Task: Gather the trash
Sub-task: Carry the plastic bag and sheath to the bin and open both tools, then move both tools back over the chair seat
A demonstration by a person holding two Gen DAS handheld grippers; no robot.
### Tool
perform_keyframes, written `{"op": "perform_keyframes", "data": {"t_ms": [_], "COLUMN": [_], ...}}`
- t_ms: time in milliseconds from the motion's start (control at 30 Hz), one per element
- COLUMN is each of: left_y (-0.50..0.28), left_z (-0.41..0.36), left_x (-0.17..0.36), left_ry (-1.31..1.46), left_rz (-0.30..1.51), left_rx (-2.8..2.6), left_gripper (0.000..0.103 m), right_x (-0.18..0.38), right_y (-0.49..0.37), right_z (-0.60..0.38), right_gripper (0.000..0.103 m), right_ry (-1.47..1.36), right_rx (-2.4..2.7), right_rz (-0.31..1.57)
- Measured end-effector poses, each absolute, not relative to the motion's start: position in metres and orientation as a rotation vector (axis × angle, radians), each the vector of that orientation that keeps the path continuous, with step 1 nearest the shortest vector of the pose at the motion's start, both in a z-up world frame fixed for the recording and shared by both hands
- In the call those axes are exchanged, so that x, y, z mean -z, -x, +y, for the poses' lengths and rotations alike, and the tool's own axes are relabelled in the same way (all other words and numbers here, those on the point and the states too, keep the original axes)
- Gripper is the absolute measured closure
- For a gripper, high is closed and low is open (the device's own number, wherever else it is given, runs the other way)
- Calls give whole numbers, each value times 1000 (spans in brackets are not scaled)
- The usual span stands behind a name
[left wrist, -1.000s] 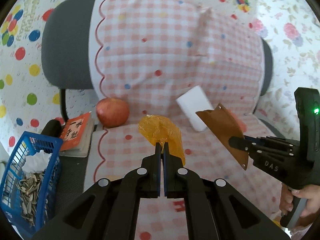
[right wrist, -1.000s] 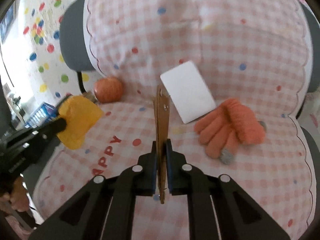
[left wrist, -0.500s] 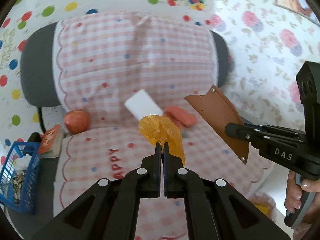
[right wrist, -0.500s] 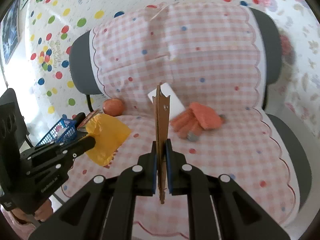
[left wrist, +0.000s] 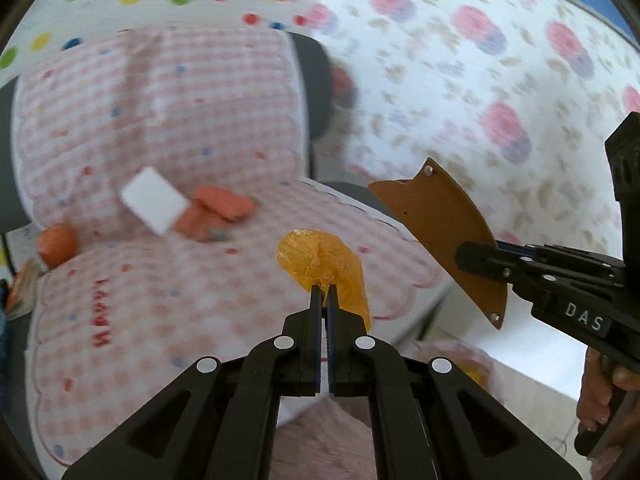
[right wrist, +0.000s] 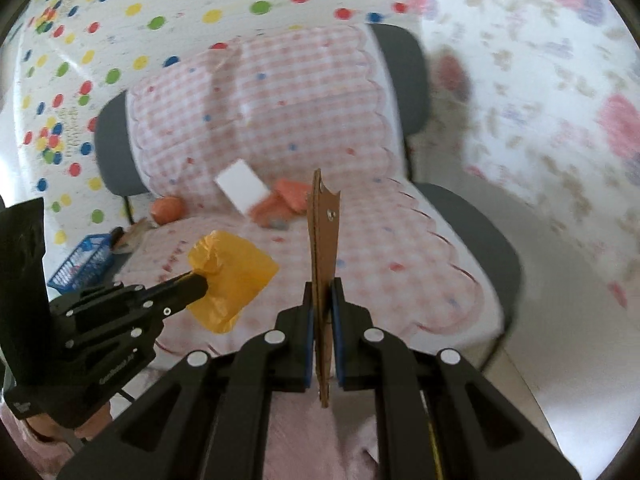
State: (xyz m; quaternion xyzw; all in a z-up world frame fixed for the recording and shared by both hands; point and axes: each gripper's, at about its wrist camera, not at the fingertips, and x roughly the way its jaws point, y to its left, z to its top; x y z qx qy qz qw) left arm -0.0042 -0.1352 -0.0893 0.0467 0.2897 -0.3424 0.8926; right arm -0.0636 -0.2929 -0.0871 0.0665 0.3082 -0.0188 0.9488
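Jaws of the left gripper are pressed together on the lower edge of an orange plastic wrapper, which stands crumpled above the tips; in the right wrist view the same wrapper hangs at the left, clear of the seat. Jaws of the right gripper pinch a brown cardboard scrap held on edge, its notched top upward, and from the left wrist camera that scrap shows broadside as a curved piece at the right. Both bits of trash are thus lifted off the chair and held in the air near its front edge. Farther off, on the pink checked cushion, lie a white card and an orange glove touching it, with a reddish apple to their left by the seat back. Far left on the floor stands a blue basket. The step in hand looks like carrying the two pieces away to a bin; which receptacle is meant cannot be told. The next move calls for keeping both grips firm, bringing each piece over the container, and only then letting the jaws part
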Motion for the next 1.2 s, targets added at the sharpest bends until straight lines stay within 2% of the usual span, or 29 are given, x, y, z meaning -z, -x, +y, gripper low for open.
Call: {"op": "perform_keyframes", "data": {"t_ms": [433,867,900,933,967,1000,1033,1200], "left_y": [60,66,65,65,64,64,64,58], "left_z": [-222,-266,-267,-268,-267,-264,-262,-243], "left_x": [101,106,106,106,106,105,105,99], "left_ry": [-194,-229,-232,-233,-229,-223,-221,-208], "left_rz": [631,662,667,666,658,654,655,645], "left_rx": [968,1050,1052,1048,1039,1038,1040,973], "left_gripper": [101,98,89,74,64,49,46,46], "right_x": [110,116,118,119,119,119,118,105], "right_y": [162,177,177,177,178,180,181,189], "right_z": [-355,-385,-386,-387,-388,-388,-388,-389], "right_gripper": [94,93,92,87,83,72,66,66], "right_ry": [-239,-296,-304,-310,-310,-307,-306,-297], "right_rx": [263,310,306,306,311,312,313,337], "right_rz": [657,657,660,662,662,659,653,604]}}
